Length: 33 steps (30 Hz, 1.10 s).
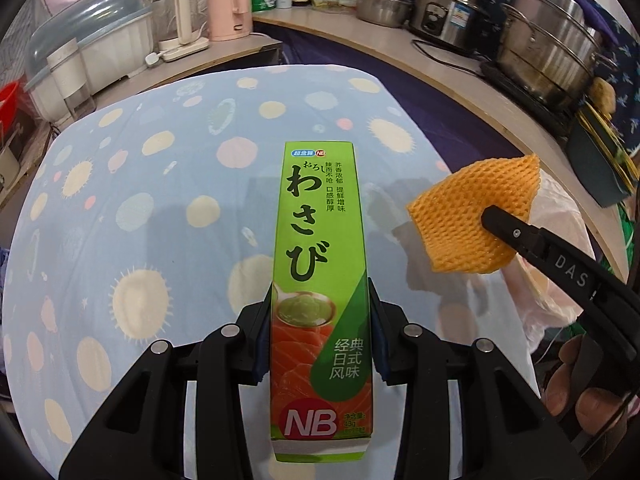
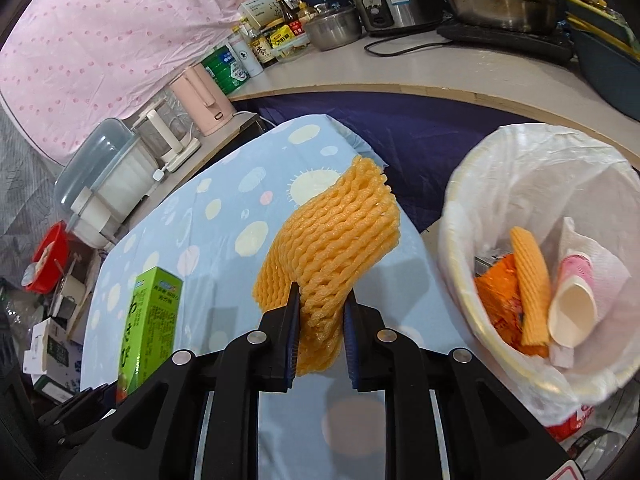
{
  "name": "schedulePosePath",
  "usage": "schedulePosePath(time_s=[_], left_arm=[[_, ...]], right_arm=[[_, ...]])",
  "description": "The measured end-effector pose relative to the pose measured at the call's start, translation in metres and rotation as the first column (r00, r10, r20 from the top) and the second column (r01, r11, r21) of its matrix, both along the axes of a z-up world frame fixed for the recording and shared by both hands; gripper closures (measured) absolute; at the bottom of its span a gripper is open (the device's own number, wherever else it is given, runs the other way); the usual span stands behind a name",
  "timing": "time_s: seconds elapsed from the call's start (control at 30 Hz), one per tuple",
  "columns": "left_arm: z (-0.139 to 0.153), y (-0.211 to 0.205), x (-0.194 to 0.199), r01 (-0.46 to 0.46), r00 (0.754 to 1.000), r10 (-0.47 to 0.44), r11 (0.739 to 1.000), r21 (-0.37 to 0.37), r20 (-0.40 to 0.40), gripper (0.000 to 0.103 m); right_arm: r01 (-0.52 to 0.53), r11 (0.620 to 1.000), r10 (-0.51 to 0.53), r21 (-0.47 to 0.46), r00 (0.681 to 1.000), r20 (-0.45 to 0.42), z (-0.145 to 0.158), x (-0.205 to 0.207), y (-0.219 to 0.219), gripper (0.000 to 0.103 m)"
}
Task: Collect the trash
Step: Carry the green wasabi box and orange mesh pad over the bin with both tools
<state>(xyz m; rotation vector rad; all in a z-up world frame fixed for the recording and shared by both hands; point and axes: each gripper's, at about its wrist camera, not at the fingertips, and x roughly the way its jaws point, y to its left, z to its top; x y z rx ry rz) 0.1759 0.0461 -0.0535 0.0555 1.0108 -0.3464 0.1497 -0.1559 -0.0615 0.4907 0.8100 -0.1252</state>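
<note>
Left claw (image 1: 320, 320) clamps the wasabi box (image 1: 320, 280), right claw (image 2: 320, 320) pinches the orange foam net (image 2: 332, 236) beside the lined bin (image 2: 480, 208)

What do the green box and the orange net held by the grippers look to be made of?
Green box: seemingly printed paperboard, slightly glossy, with crisp folded edges. Orange net: apparently soft foam mesh, matte, woven strands squashed between the right gripper pads.
</note>
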Motion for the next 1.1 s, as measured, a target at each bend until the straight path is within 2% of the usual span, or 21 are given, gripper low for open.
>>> schedulePosePath(time_s=[0.4,1.1], left_arm=[[0.014,-0.041,-0.053,0.099,0.995,-0.1,0.995,0.03,0.025,0.066],[0.013,-0.103,-0.105,0.242,0.969,-0.245,0.967,0.084,0.03,0.066]], right_arm=[[0.038,0.999,-0.038,-0.002,0.999,0.036,0.019,-0.071,-0.025,0.085],[0.157,0.988,-0.157,0.01,0.987,0.042,0.015,-0.137,-0.076,0.085]])
